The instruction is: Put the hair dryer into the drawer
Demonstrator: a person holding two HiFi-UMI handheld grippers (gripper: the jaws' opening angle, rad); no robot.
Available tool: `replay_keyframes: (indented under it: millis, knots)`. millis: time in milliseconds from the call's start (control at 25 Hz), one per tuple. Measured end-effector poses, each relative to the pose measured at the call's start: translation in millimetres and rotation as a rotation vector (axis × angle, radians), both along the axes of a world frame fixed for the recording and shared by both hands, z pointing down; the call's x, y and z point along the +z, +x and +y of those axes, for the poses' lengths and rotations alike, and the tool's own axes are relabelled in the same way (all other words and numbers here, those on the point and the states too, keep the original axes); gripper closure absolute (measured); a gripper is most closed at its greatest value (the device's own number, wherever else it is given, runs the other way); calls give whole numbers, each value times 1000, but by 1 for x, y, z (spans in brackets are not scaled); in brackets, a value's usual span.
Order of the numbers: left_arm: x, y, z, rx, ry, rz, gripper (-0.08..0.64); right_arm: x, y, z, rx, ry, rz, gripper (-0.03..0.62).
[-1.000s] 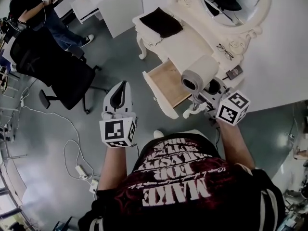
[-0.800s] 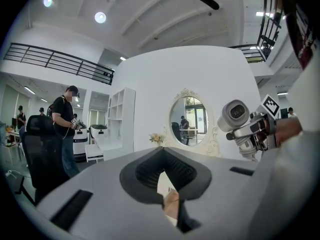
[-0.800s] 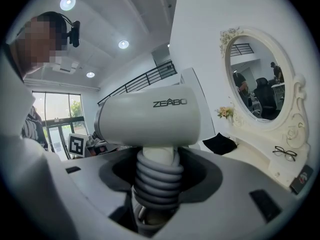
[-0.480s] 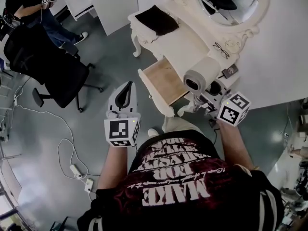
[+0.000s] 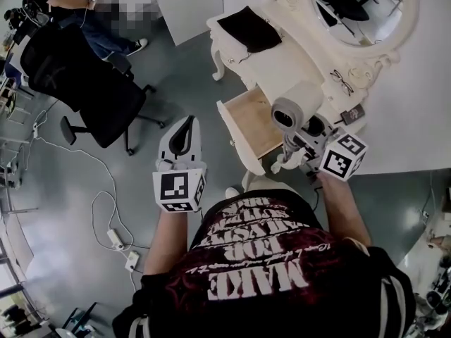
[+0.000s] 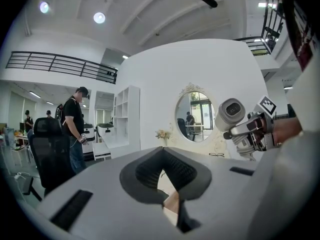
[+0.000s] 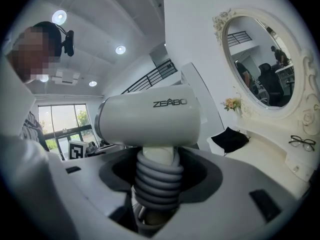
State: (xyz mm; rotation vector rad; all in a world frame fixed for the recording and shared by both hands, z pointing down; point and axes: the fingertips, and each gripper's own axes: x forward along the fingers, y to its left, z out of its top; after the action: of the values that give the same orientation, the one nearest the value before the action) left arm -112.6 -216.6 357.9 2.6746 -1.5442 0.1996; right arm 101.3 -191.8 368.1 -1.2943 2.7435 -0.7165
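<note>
Grips dryer (image 7: pixel 150 120) by handle (image 7: pixel 156 176) in right hand-held gripper (image 7: pixel 156 196), handle's end hidden between jaws. Hides edge of open drawer (image 5: pixel 248 122) just left of it. Carries left hand-held gripper (image 6: pixel 167 199) closed, empty.

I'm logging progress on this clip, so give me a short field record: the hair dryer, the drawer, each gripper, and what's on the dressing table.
hair dryer: white, held by its cord-wrapped handle, not yet in the drawer
drawer: pulled open, wooden bottom bare
right gripper: shut on the hair dryer
left gripper: jaws together, nothing held
dressing table: black cloth, glasses
</note>
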Motion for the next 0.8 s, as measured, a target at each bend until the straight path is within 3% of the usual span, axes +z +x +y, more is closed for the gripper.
replay_keyframes:
  millis: [800]
  knots:
    - [36, 25, -62, -23, -80, 4, 555, 73, 7, -80, -45, -168, 61, 362]
